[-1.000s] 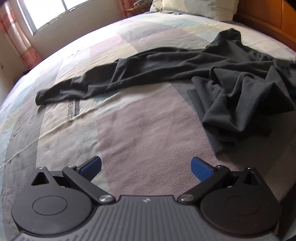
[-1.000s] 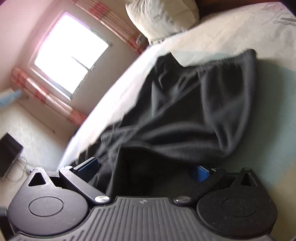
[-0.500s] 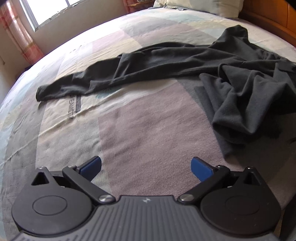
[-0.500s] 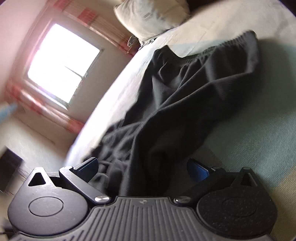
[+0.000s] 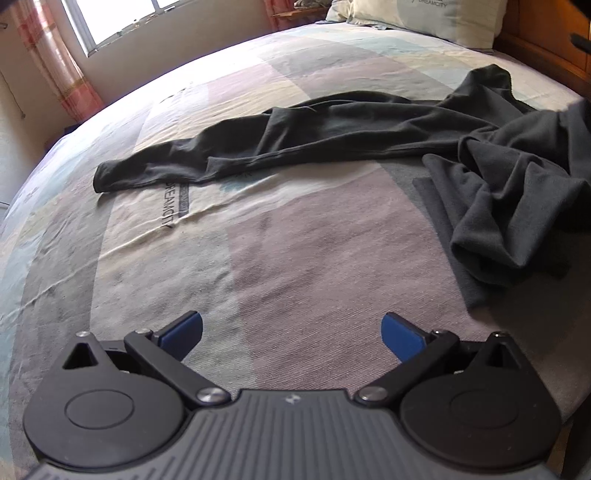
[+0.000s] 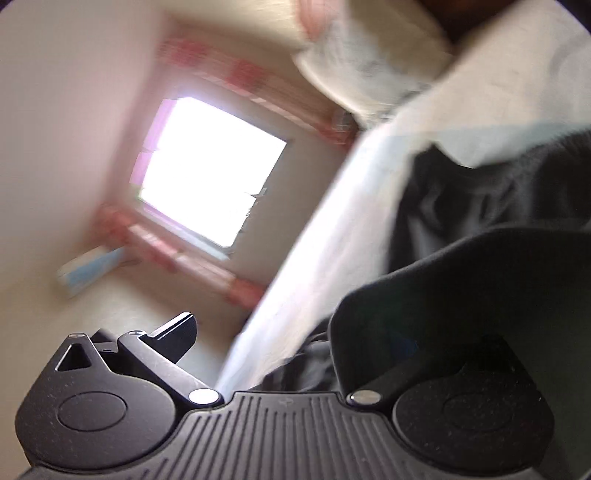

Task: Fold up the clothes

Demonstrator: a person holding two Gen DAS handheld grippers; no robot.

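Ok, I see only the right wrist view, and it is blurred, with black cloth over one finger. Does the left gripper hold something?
Observer: No. The left gripper is open and empty, over bare bedsheet.
Operator: Where do the legs of the garment lie?
Observer: One leg of the black trousers lies stretched out across the bed, with its cuff on the side of the window.
Operator: And the other leg?
Observer: It is bunched in a crumpled heap to the right of the left gripper, not spread flat.
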